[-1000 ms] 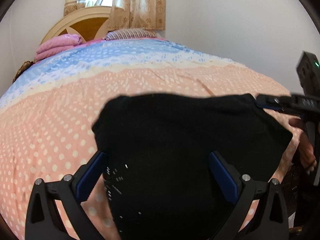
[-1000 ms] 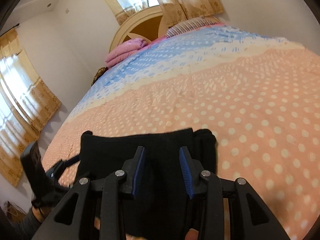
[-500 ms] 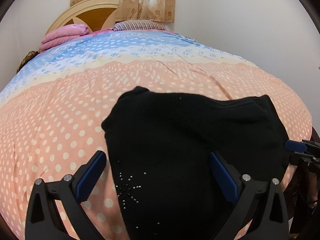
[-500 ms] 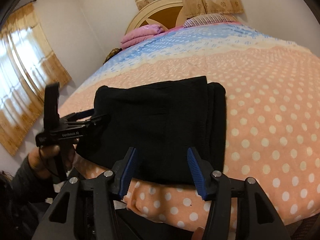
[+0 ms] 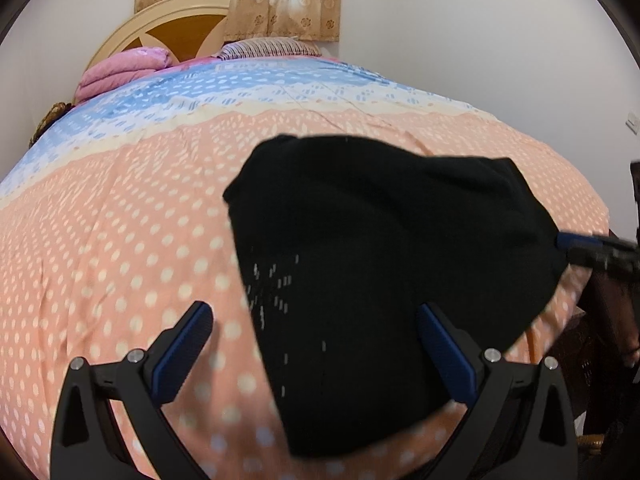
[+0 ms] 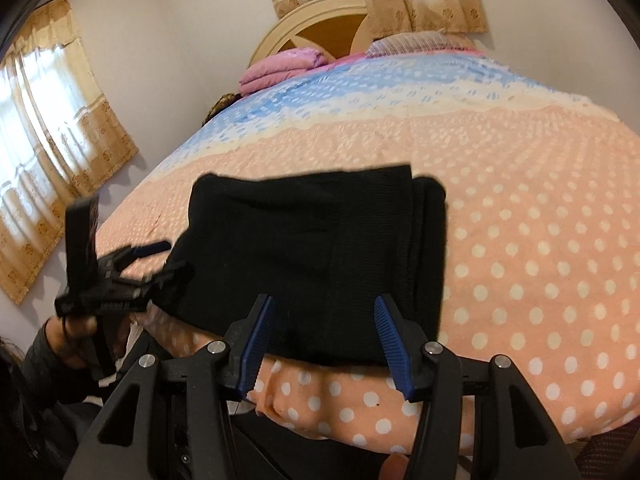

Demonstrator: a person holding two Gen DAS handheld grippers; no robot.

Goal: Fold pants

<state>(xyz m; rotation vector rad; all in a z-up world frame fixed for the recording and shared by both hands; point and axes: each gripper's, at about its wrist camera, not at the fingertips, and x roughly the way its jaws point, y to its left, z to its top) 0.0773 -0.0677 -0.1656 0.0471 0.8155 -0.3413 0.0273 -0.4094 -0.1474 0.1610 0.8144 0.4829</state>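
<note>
Both grippers, left gripper (image 5: 312,344) and right gripper (image 6: 324,336), gape empty before folded pants (image 6: 320,248).

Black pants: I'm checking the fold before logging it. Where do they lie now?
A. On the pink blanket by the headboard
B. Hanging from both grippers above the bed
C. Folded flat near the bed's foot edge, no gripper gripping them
C: the black pants lie folded on the dotted bedspread, with the right gripper open and clear of them and the left gripper also open.

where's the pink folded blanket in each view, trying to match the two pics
Left wrist view: pink blanket at upper left, on the bed's far end.
Right wrist view: pink blanket upper middle, left of centre.
Shared landmark: the arched wooden headboard right behind it.
</note>
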